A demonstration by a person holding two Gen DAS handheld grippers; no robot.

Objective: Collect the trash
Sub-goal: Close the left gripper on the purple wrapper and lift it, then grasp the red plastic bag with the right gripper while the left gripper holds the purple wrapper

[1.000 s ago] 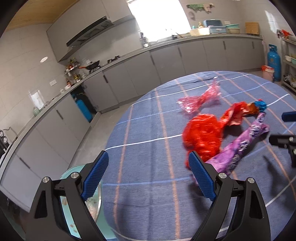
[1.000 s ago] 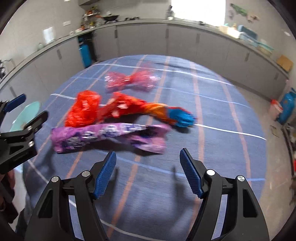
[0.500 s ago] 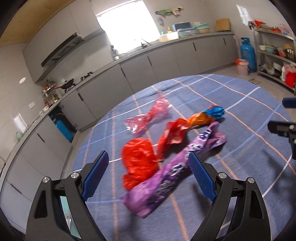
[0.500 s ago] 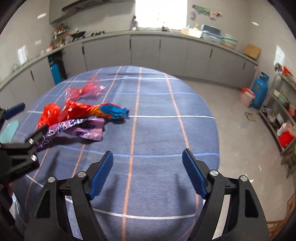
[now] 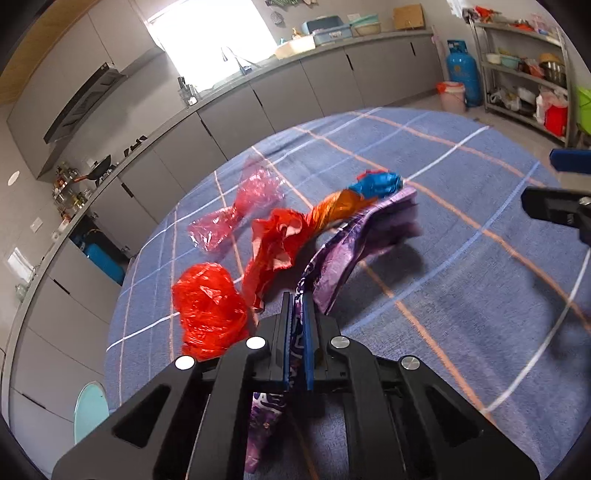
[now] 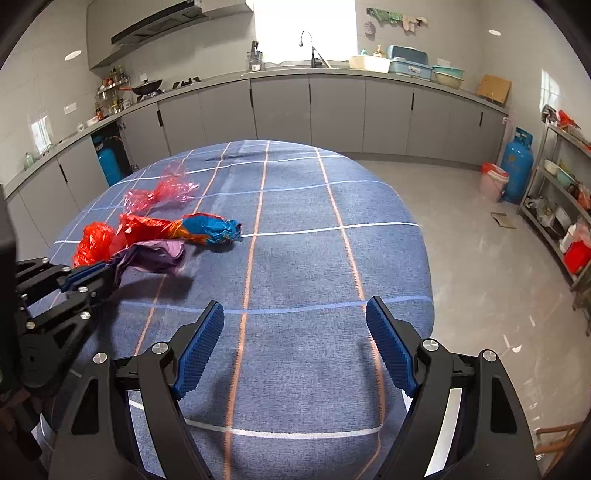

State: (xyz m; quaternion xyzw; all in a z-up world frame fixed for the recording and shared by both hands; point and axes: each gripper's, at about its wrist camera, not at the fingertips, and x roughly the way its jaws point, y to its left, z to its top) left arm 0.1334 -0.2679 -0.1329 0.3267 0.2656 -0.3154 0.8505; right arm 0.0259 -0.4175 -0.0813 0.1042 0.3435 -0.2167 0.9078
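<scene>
On the bench [image 6: 332, 258], near its left edge | left hand-held gripper [image 5: 298, 306] went from spread to clenched on purple wrapper [image 5: 354, 243], far end lifting | right hand-held gripper [image 6: 295, 343] released, empty | first trash secured; three wrappers remain.

Grey flat-front cabinets [image 6: 332, 110] run along white tiled walls beneath a bright window [image 6: 304, 29] (light washed out), with a blue gas cylinder [image 6: 519, 166] standing on pale concrete floor [image 6: 480, 258].
</scene>
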